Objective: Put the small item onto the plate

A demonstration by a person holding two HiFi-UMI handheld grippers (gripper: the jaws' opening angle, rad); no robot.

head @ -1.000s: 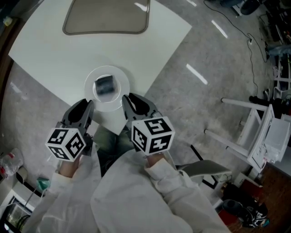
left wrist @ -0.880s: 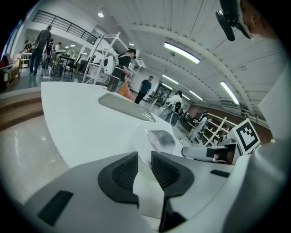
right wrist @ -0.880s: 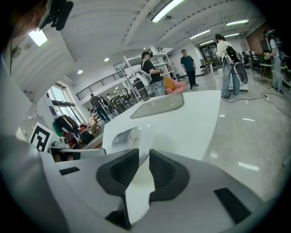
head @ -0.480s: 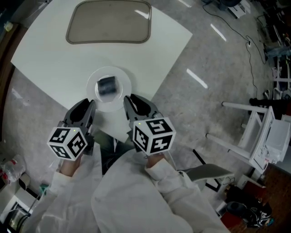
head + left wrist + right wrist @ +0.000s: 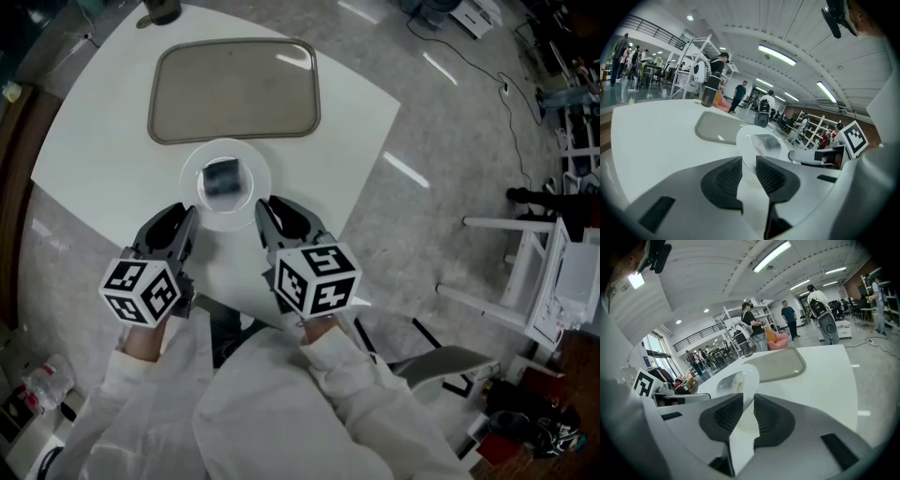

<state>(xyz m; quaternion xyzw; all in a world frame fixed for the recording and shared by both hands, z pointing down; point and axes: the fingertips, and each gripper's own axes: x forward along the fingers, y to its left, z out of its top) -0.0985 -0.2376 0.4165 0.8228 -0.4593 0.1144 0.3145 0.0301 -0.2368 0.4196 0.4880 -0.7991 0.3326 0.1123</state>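
Small item point(image 5: 219, 177) sitting mid-plate point(image 5: 190, 172) on counter point(image 5: 112, 169), dark boxy block. Looks light, stiff, glossy, likely slippery; best pinched across flat sides. Left tongs point(image 5: 183, 214), right tongs point(image 5: 263, 203) slightly apart, empty, flanking plate's near rim.

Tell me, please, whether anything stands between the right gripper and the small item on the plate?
Nothing visible does. The small item lies on the plate, and the right gripper, jaws apart and empty, is at the plate's near edge. Only bare plate lies between them.
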